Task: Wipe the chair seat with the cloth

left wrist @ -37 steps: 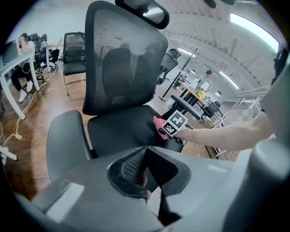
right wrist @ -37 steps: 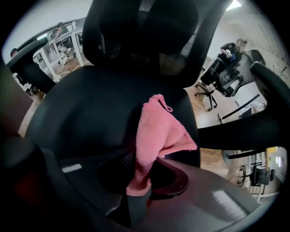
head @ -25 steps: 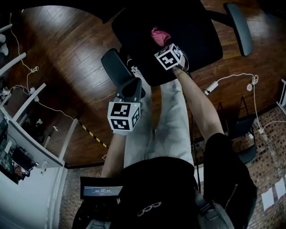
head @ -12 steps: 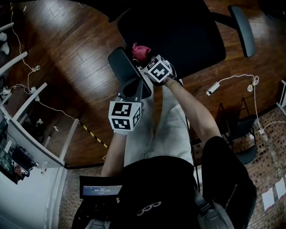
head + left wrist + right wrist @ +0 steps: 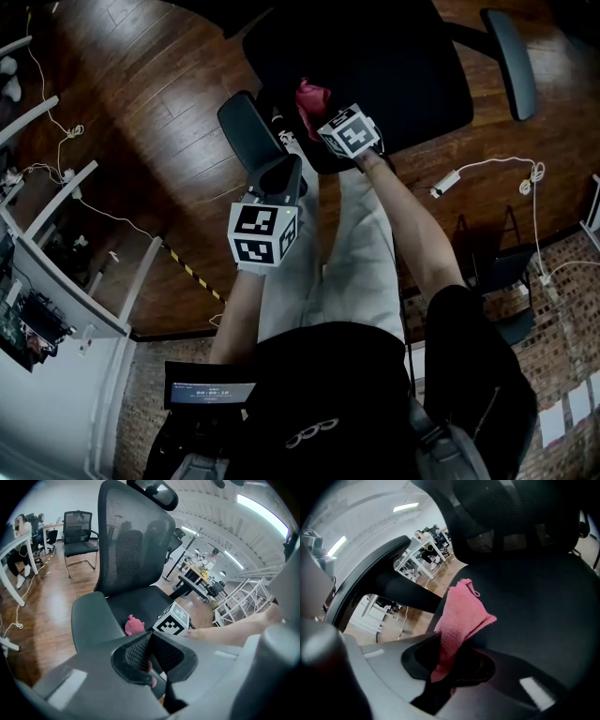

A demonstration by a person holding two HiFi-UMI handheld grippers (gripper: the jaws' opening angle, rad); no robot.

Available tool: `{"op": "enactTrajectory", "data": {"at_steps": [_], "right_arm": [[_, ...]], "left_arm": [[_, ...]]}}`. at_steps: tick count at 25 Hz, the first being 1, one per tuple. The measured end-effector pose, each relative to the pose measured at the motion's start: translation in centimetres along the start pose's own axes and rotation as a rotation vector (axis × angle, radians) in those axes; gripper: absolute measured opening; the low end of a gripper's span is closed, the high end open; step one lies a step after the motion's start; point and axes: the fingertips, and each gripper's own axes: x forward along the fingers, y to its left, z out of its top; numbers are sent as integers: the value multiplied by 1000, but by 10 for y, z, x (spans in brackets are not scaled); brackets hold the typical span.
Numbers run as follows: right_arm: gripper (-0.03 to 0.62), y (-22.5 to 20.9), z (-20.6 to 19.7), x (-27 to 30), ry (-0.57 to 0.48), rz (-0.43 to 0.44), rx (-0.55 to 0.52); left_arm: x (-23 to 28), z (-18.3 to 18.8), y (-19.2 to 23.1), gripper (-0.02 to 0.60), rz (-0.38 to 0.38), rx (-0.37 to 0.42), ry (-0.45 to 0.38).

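The black chair seat (image 5: pixel 394 66) fills the top of the head view, with its mesh back (image 5: pixel 133 541) upright behind it. A pink cloth (image 5: pixel 312 96) lies on the seat's front left part, close to the left armrest (image 5: pixel 246 131). My right gripper (image 5: pixel 324 112) is shut on the cloth (image 5: pixel 461 616), which runs from between its jaws out onto the seat (image 5: pixel 534 611). My left gripper (image 5: pixel 287 171) is held off the seat beside that armrest (image 5: pixel 89 620), shut with nothing in it (image 5: pixel 149 641). From there I see the cloth (image 5: pixel 134 625) and the right gripper's marker cube (image 5: pixel 172 619).
Dark wooden floor (image 5: pixel 150 84) surrounds the chair. The right armrest (image 5: pixel 511 61) stands out at the top right. A white power strip and cable (image 5: pixel 446 181) lie on the floor to the right. White desk legs (image 5: pixel 56 202) stand at the left, another chair (image 5: pixel 79 531) further off.
My right gripper dragged the cloth from the middle of the seat towards the front left edge, then a little way back. The left gripper stayed almost still.
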Motion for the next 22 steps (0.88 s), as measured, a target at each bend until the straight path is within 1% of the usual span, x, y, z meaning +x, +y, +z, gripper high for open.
{"op": "enactTrajectory", "data": {"at_steps": [11,17,22], "right_arm": [[67,-131,-43,-77,6,-230,103],[67,-198,-61,-132,-1,-369,124],[67,-243,-78,-186,2,-507,144]], "left_arm": [[32,9,-45,-6,-19,29,33],[53,13,-69,-6,-35,49,60],[65,23,-91,-6,-52,68,50]]}}
